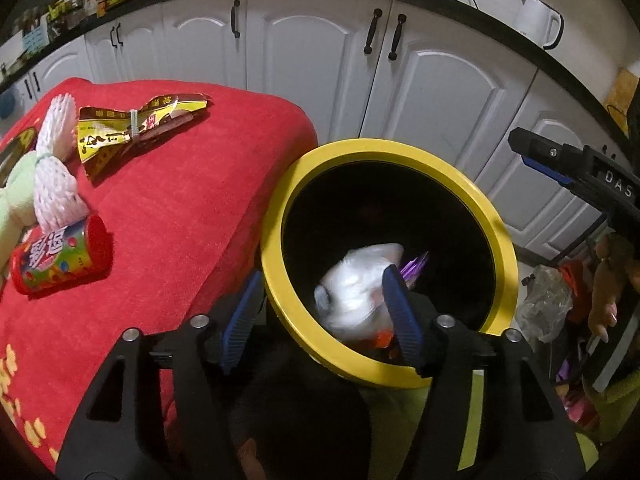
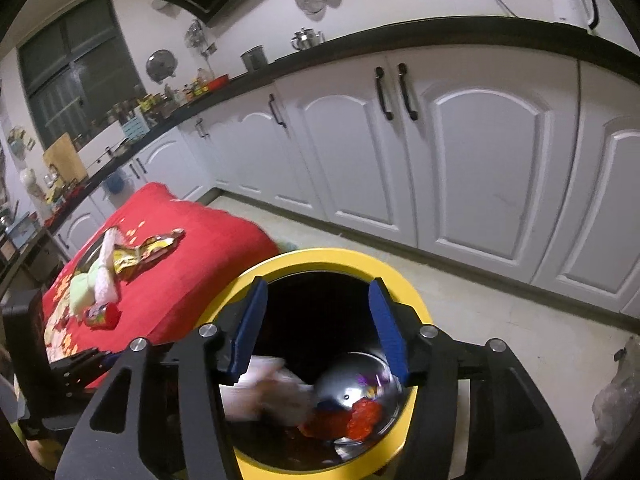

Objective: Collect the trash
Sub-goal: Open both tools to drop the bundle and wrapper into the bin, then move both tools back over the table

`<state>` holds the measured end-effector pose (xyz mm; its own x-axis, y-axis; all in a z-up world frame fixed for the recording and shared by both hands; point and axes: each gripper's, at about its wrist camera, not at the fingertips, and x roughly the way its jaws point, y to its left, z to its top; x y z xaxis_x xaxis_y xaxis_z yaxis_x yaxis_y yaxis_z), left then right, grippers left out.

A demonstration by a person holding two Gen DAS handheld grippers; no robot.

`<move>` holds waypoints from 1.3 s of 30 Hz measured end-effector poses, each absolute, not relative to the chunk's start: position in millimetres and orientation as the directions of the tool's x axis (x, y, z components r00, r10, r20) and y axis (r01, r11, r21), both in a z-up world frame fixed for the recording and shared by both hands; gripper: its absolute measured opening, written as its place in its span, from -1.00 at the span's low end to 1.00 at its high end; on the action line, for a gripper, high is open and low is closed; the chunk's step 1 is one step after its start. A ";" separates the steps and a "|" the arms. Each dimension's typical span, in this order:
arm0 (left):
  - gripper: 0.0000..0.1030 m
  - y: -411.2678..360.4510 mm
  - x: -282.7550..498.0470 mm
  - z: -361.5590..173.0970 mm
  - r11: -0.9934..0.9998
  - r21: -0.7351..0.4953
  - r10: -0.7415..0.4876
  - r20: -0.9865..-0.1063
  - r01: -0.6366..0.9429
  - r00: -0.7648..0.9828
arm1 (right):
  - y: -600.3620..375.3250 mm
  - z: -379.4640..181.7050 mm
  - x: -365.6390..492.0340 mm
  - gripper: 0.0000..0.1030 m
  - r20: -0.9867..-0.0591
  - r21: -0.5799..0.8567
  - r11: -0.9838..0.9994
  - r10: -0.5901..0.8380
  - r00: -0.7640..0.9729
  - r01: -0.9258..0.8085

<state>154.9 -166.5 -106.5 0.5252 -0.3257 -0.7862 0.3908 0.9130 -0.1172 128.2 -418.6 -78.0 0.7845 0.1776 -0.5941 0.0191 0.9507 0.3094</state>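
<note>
Both claws tilt down over the yellow-rimmed bin, left claw and right claw open and empty; blurred white trash inside; wrappers at ten o'clock on the red-covered worktop.

Quick count: one yellow-rimmed trash bin; one red-clothed table with one torn yellow snack wrapper, two white foam fruit nets, one small red candy can, one pale green cloth; two blurred white bits in the bin; one white kettle.
</note>
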 end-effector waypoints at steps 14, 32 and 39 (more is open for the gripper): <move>0.78 -157.3 146.6 -87.3 0.919 -0.142 -0.346 -0.741 0.368 0.575 | -426.9 -64.6 120.3 0.23 -0.553 0.290 0.956 0.124 0.824 0.051; 0.79 -109.9 126.4 -35.3 0.954 -0.148 -0.296 -0.621 0.262 0.726 | -393.1 -28.0 106.5 0.56 -0.471 0.222 0.975 0.103 0.876 0.005; 0.79 -87.7 120.1 -22.5 0.962 -0.162 -0.274 -0.583 0.221 0.764 | -371.3 -13.0 100.8 0.63 -0.445 0.203 0.978 0.128 0.886 -0.040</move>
